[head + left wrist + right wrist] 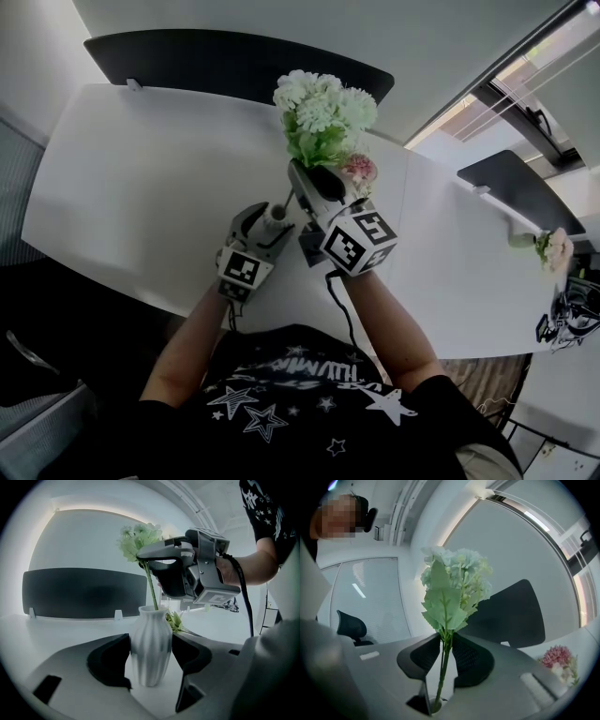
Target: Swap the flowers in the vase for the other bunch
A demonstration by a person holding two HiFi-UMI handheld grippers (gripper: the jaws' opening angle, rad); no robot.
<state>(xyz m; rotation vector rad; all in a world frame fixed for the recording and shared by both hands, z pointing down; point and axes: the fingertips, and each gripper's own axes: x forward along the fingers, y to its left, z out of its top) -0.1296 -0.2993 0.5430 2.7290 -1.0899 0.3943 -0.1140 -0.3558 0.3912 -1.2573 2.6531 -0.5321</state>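
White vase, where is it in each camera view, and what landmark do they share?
Head view: white vase centre, only its top showing.
Left gripper view: lower centre, whole.
Right gripper view: bottom edge, just its mouth.
Shared landmark: the white flower bunch above it.

The vase stands on the table, between the left gripper's jaws. The flower bunch stands in it, passing between the right gripper's jaws. A second bunch lies right of them.

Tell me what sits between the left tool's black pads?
A ribbed white vase, gripped by both pads, a green stem rising from it; the left gripper view shows it.
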